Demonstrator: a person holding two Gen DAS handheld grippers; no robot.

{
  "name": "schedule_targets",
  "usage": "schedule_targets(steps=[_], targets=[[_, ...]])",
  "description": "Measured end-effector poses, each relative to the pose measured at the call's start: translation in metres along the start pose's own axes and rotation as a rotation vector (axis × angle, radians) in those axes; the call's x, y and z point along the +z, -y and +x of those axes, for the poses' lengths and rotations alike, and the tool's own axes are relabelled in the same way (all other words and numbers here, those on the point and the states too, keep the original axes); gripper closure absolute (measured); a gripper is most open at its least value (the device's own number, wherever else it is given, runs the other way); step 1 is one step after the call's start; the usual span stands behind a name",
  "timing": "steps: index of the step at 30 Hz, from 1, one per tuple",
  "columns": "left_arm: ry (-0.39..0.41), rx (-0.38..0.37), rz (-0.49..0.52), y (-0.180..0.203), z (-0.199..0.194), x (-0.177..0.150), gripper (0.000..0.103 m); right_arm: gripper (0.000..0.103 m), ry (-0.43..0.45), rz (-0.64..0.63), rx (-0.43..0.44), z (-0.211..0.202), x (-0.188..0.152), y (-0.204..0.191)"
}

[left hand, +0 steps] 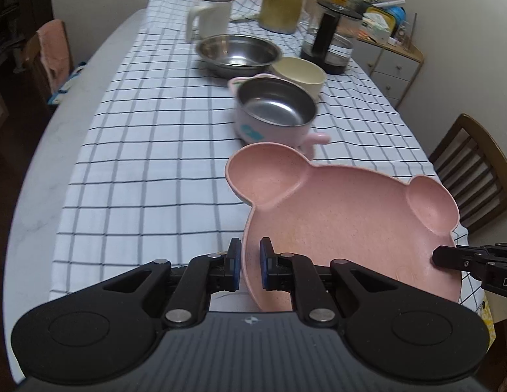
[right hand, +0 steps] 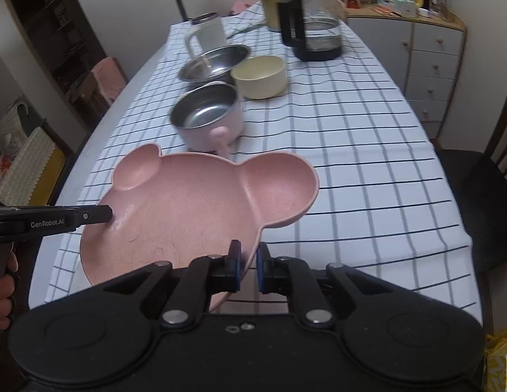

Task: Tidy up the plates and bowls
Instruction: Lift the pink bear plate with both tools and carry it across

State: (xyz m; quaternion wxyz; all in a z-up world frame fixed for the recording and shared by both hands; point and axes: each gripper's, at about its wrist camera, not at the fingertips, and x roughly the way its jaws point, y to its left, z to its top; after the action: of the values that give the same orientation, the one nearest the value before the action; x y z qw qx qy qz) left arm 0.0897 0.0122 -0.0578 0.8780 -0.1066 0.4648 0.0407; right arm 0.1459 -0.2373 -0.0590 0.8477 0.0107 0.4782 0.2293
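**Pink plate carried by both grippers**

Checked cloth covers the long table, with a kettle and coffee pot at the far end. Both tools pinch narrow on the pink bear-shaped plate: the left gripper on its left rim, the right gripper on its right rim. The plate hangs above the near end of the cloth. Farther along stand a lilac-sided steel bowl, a cream bowl and a wide steel bowl. This looks like the carrying step. Next, both hands must travel level together and set the plate down clear of the bowls.
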Motion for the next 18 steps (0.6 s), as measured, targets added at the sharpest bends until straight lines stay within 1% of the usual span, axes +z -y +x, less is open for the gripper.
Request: schedule_targets(steps=[4, 9, 14, 18], targets=[[0.003, 0.021, -0.032, -0.027, -0.012, -0.014, 0.092, 0.093, -0.009, -0.027, 0.027, 0.008, -0.004, -0.027], [-0.018, 0.044, -0.070, -0.055, -0.016, -0.035, 0.092, 0.093, -0.040, -0.063, 0.052, 0.024, -0.012, -0.054], [-0.032, 0.066, -0.088, -0.072, -0.017, -0.052, 0.092, 0.093, -0.074, -0.091, 0.074, 0.041, -0.022, -0.071], [-0.044, 0.077, -0.095, -0.079, -0.016, -0.063, 0.092, 0.093, -0.095, -0.107, 0.087, 0.053, -0.027, -0.078]])
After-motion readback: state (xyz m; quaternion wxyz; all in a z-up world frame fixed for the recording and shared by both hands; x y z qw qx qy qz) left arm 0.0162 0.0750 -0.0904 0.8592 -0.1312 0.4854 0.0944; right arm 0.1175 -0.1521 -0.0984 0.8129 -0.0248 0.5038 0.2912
